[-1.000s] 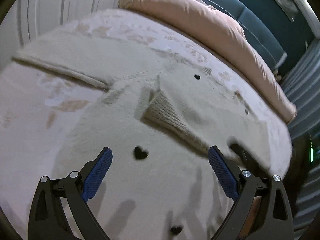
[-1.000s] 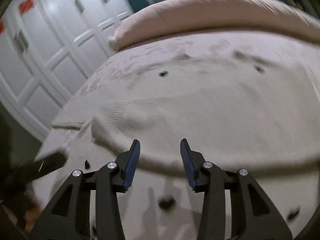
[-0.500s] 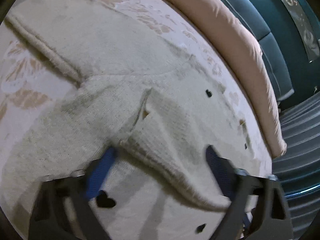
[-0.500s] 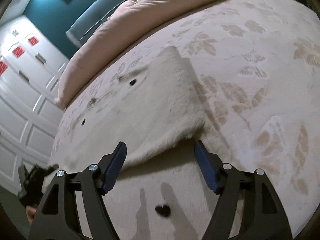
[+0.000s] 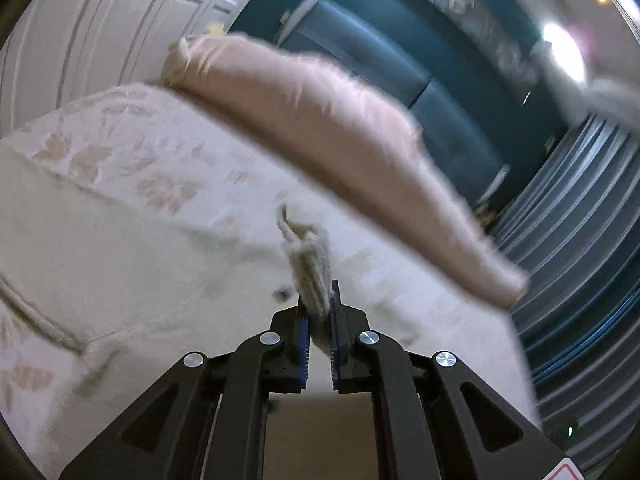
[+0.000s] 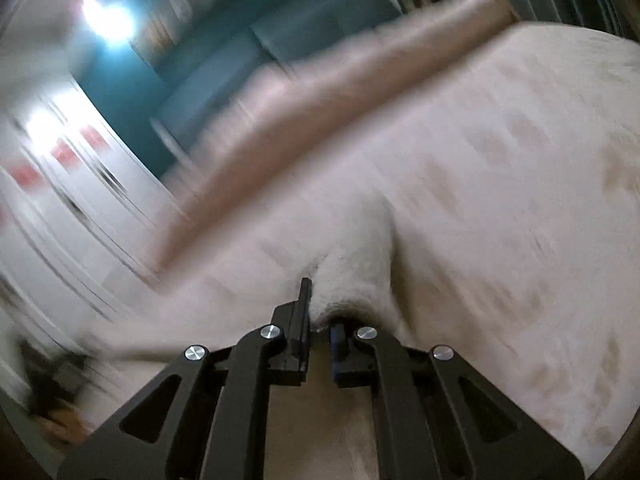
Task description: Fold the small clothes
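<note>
A cream knitted sweater with small dark heart marks lies on the bed. My left gripper is shut on a ribbed edge of the sweater, which sticks up between the blue pads. In the blurred right wrist view, my right gripper is shut on a fuzzy fold of the same sweater, pulled up off the bed. The rest of the garment hangs below and beside both grippers.
The bed has a pale floral cover. A long pink pillow lies along the far edge, also in the right wrist view. A teal headboard and white wardrobe doors stand behind.
Both grippers were open over the flat sweater. Now both have shut on its edges and lifted, tilting the views up toward the pillow and wall.
</note>
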Motion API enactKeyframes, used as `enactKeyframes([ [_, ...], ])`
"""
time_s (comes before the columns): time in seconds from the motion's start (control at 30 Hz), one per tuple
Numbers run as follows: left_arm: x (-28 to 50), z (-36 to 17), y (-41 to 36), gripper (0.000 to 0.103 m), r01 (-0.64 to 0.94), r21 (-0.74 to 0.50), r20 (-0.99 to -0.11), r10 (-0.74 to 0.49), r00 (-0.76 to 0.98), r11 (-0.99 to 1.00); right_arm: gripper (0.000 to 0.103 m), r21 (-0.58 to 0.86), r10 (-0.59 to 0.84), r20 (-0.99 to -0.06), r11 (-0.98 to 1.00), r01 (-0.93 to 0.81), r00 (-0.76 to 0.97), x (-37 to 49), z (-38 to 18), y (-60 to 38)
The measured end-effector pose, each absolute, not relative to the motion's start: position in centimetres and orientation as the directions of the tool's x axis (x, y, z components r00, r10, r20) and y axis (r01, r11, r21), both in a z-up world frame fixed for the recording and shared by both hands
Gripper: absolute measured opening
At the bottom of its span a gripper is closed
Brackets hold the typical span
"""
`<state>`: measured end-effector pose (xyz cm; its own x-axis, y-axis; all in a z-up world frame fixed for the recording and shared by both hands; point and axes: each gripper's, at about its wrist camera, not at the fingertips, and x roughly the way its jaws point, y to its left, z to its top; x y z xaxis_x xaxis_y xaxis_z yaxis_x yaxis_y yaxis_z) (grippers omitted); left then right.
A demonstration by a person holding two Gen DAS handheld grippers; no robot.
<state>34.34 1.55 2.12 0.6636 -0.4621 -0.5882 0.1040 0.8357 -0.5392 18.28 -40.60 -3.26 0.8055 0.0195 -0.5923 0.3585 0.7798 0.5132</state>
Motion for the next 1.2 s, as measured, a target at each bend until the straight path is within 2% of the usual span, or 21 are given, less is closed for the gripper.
enactKeyframes([
  [0.03, 34.8, -0.6, 1.3, 0.006, 0.071, -0.525, -0.651, -0.454, 0.608, 0.848, 0.006, 0.466, 0.027, -0.682, 0.785, 0.407, 0.731, 19.3, -5.5, -40.5],
  [0.07, 35.2, -2.7, 1.3, 0.005, 0.031, -0.513, -0.699, -0.439, 0.564, 0.858, 0.006, 0.474, 0.056, -0.711, 0.774, 0.42, 0.7, 19.3, -7.3, -40.5],
  [0.13, 35.2, -6.5, 1.6, 0.005, -0.033, -0.494, -0.753, -0.408, 0.515, 0.869, 0.011, 0.485, 0.041, -0.682, 0.772, 0.41, 0.73, 18.0, -5.9, -40.5],
  [0.23, 34.7, -7.1, 2.2, 0.007, -0.034, -0.528, -0.725, -0.429, 0.539, 0.849, 0.014, 0.464, 0.011, -0.688, 0.775, 0.428, 0.726, 16.5, -4.5, -40.7],
  [0.3, 34.8, -6.8, 1.9, 0.007, -0.025, -0.515, -0.728, -0.422, 0.54, 0.857, 0.014, 0.4, -0.066, -0.675, 0.804, 0.44, 0.735, 15.6, -3.1, -40.8],
  [0.37, 34.9, -6.7, 1.3, 0.007, -0.01, -0.49, -0.736, -0.408, 0.541, 0.872, 0.025, 0.353, -0.121, -0.66, 0.822, 0.447, 0.742, 16.2, -2.1, -41.2],
  [0.43, 34.5, -6.8, 1.0, 0.007, -0.006, -0.479, -0.738, -0.399, 0.543, 0.878, 0.056, 0.328, -0.122, -0.673, 0.835, 0.442, 0.729, 18.5, -1.9, -41.8],
  [0.53, 34.4, -7.3, 1.5, 0.009, -0.012, -0.48, -0.737, -0.396, 0.548, 0.877, 0.062, 0.239, -0.139, -0.713, 0.873, 0.425, 0.687, 23.1, -2.6, -41.7],
  [0.57, 34.3, -7.3, 1.7, 0.011, -0.013, -0.479, -0.737, -0.394, 0.549, 0.878, 0.062, 0.223, -0.108, -0.751, 0.887, 0.404, 0.651, 25.1, -3.6, -41.6],
  [0.6, 34.2, -7.3, 1.7, 0.011, -0.013, -0.475, -0.739, -0.391, 0.549, 0.88, 0.056, 0.232, -0.067, -0.785, 0.891, 0.392, 0.616, 26.6, -4.8, -41.6],
  [0.63, 34.3, -7.3, 1.6, 0.012, -0.011, -0.471, -0.74, -0.388, 0.548, 0.882, 0.039, 0.234, -0.052, -0.8, 0.89, 0.391, 0.597, 27.4, -5.3, -41.6],
  [0.67, 34.4, -7.3, 1.6, 0.013, -0.008, -0.465, -0.742, -0.385, 0.548, 0.885, 0.03, 0.214, -0.076, -0.796, 0.893, 0.396, 0.601, 27.6, -5.1, -41.5],
  [0.7, 34.3, -7.3, 1.5, 0.013, -0.003, -0.459, -0.744, -0.382, 0.549, 0.889, 0.01, 0.219, -0.082, -0.776, 0.895, 0.389, 0.626, 27.3, -4.4, -41.5],
  [0.8, 34.2, -7.3, 1.3, 0.013, 0.018, -0.432, -0.747, -0.369, 0.554, 0.902, 0.011, 0.297, -0.08, -0.701, 0.871, 0.392, 0.709, 25.4, -2.9, -42.4],
  [0.83, 34.2, -7.4, 1.2, 0.013, 0.022, -0.426, -0.747, -0.365, 0.555, 0.905, 0.014, 0.266, -0.103, -0.727, 0.869, 0.417, 0.678, 25.8, -3.8, -42.7],
  [0.87, 34.2, -7.4, 1.2, 0.013, 0.022, -0.422, -0.748, -0.362, 0.556, 0.906, 0.014, 0.219, -0.096, -0.796, 0.875, 0.432, 0.598, 26.9, -6.1, -43.0],
  [0.9, 34.2, -7.4, 1.1, 0.013, 0.021, -0.421, -0.749, -0.36, 0.556, 0.907, 0.013, 0.209, -0.099, -0.797, 0.88, 0.426, 0.596, 26.8, -6.7, -43.0],
  [0.97, 34.2, -7.3, 1.2, 0.013, 0.02, -0.418, -0.751, -0.358, 0.555, 0.908, 0.017, 0.188, -0.139, -0.775, 0.881, 0.434, 0.617, 26.2, -4.8, -42.4],
  [1.07, 34.2, -7.4, 1.1, 0.013, 0.023, -0.41, -0.751, -0.352, 0.559, 0.912, 0.017, 0.231, -0.146, -0.681, 0.887, 0.399, 0.718, 23.9, -0.7, -40.6],
  [1.13, 34.1, -7.4, 0.9, 0.013, 0.025, -0.394, -0.752, -0.338, 0.565, 0.919, 0.017, 0.199, -0.154, -0.66, 0.908, 0.369, 0.735, 22.8, 0.0, -39.2],
  [1.2, 34.1, -7.3, 0.6, 0.013, 0.029, -0.373, -0.756, -0.322, 0.569, 0.927, 0.017, 0.116, -0.156, -0.728, 0.932, 0.344, 0.668, 23.2, -2.5, -38.2],
])
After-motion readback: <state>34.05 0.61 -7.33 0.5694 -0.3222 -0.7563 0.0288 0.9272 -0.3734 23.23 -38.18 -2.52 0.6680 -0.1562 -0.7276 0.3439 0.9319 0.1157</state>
